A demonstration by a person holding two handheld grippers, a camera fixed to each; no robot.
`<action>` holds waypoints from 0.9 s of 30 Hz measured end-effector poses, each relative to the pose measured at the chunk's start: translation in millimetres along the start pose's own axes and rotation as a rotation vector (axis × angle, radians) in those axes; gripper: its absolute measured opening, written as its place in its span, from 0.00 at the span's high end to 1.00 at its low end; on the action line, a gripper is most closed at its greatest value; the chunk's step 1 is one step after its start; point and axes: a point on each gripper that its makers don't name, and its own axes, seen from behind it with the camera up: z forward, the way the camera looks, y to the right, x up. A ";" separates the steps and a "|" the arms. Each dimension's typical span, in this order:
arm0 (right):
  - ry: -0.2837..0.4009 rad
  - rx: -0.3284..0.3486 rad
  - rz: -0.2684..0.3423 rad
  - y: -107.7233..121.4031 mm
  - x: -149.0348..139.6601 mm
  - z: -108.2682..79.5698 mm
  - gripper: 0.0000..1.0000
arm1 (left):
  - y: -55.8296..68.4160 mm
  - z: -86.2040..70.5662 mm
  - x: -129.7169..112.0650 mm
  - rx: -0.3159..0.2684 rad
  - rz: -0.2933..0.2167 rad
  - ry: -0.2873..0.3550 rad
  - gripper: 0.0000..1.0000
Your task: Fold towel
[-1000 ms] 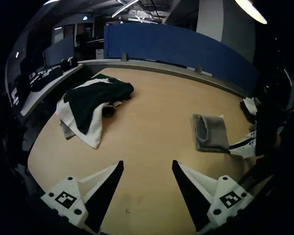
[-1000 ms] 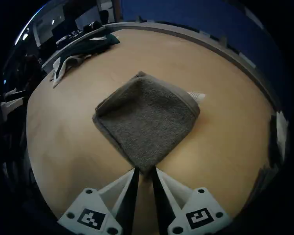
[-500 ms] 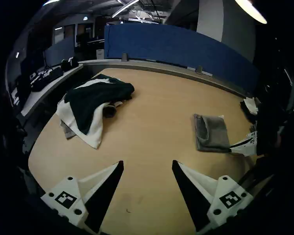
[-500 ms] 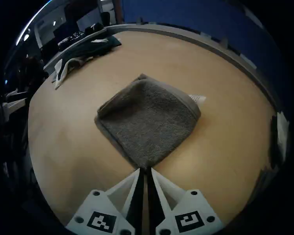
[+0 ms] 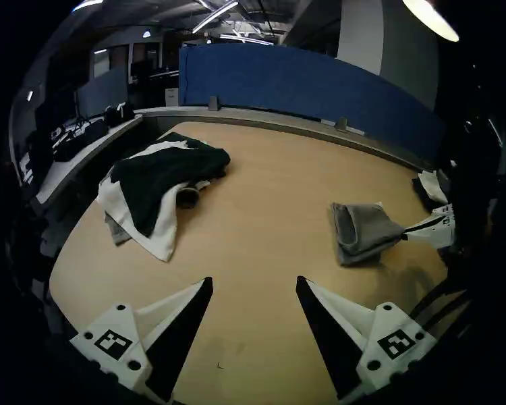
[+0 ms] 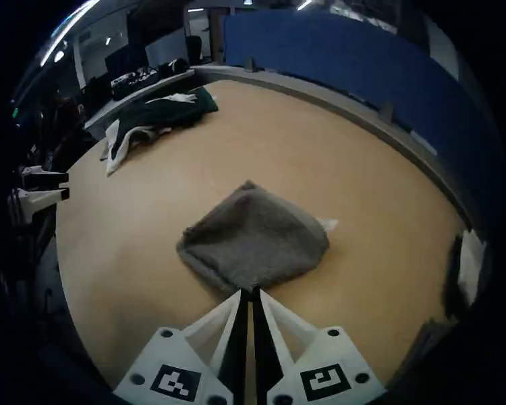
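Jaws of the right gripper (image 6: 253, 295) are closed on the nearest corner of the grey towel (image 6: 256, 239), seemingly raised a little off the bench (image 6: 138, 223); the left gripper (image 5: 253, 280), spread wide and empty, is well apart.

From my left gripper (image 5: 253, 279) I look low across the wooden table (image 5: 266, 202) toward the blue partition (image 5: 307, 74), the grey towel (image 5: 361, 229) well off to the side, while from my right gripper (image 6: 251, 292) I face that towel close up, both views sharing table, partition and clothes heap (image 5: 162, 175).
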 end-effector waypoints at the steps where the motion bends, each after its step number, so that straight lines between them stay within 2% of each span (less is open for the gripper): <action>1: 0.010 -0.002 -0.006 0.9 6.8 -3.9 0.95 | 0.1 -0.3 0.8 -0.001 0.000 0.002 0.08; 17: 0.173 -0.040 -0.079 21.2 109.7 -69.0 0.96 | 4.9 -7.6 13.9 -0.015 -0.003 0.033 0.08; 27: 0.208 -0.069 -0.077 31.9 123.5 -90.1 0.96 | 11.2 -11.0 18.6 -0.031 0.003 0.042 0.08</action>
